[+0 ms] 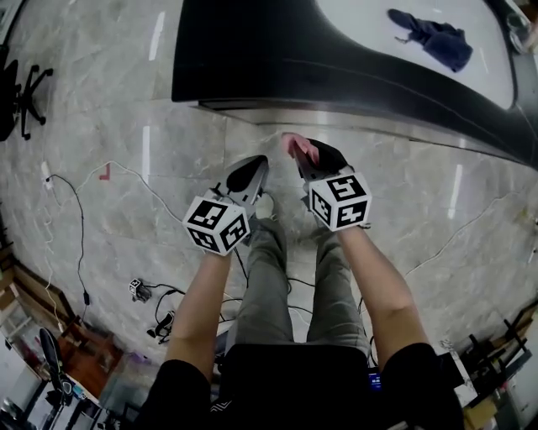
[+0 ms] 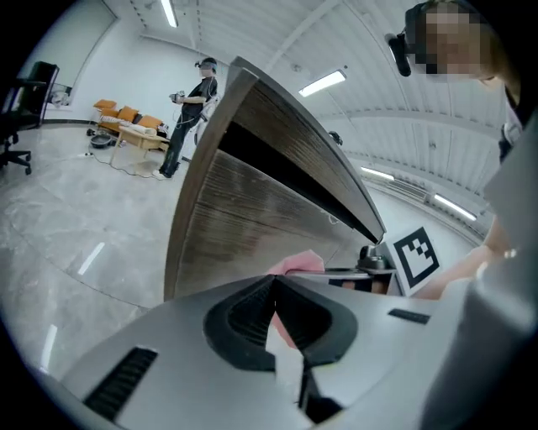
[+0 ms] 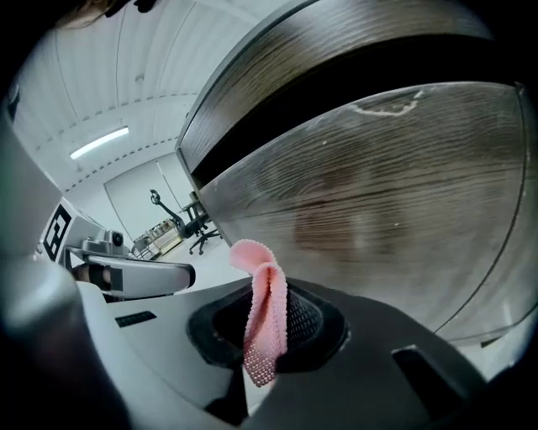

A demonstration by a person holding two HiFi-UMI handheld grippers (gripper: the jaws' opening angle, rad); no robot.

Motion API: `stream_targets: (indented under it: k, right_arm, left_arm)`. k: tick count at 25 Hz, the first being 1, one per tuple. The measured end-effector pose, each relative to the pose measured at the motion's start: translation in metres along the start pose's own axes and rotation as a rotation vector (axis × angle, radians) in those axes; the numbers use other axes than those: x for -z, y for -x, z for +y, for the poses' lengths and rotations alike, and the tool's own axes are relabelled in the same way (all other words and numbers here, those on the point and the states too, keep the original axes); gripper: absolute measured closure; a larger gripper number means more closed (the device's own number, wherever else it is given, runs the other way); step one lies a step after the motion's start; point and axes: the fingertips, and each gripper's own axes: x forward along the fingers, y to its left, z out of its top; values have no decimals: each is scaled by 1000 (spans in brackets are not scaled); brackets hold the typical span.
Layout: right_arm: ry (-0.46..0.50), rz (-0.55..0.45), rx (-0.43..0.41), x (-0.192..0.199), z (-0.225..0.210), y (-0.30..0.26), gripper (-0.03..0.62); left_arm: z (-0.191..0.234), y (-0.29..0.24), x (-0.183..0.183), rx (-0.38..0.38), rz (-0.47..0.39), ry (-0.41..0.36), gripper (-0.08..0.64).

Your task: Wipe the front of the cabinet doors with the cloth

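A pink cloth (image 3: 265,315) is pinched in my right gripper (image 3: 267,332), folded and sticking out past the jaws. In the head view that cloth (image 1: 296,148) points toward the dark wooden cabinet front (image 1: 336,80), a short way off it. The cabinet door (image 3: 378,201) fills the right gripper view, brown woodgrain with faint smears. My left gripper (image 1: 245,178) is beside the right gripper (image 1: 313,159), jaws shut with nothing between them. In the left gripper view the jaws (image 2: 274,312) meet, and the pink cloth (image 2: 296,262) shows just beyond, before the cabinet (image 2: 252,210).
A dark blue cloth (image 1: 437,38) lies on the white counter top (image 1: 361,21) above the cabinet. Cables (image 1: 80,218) trail over the marble floor at left. An office chair (image 1: 25,92) stands far left. A person (image 2: 189,113) stands by tables in the distance.
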Motion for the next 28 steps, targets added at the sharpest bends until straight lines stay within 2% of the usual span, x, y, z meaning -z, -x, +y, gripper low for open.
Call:
stream_targets:
  k: [8,16,23,28]
  right_arm:
    - [-6,20,-29,4,36,-57,549]
    - [-12,39,-49,4,54,-105,549]
    - [-7,48,-37,0,38,-111,549]
    - [6,48,-16,0,17,-90,549]
  left_arm:
    - [61,32,8,-74,-1,22,552]
    - [96,42,1,-110,-11,7,552]
    - [101,33,-2,-120,-20,22,552]
    - [82,17,0,-89,3,11,552]
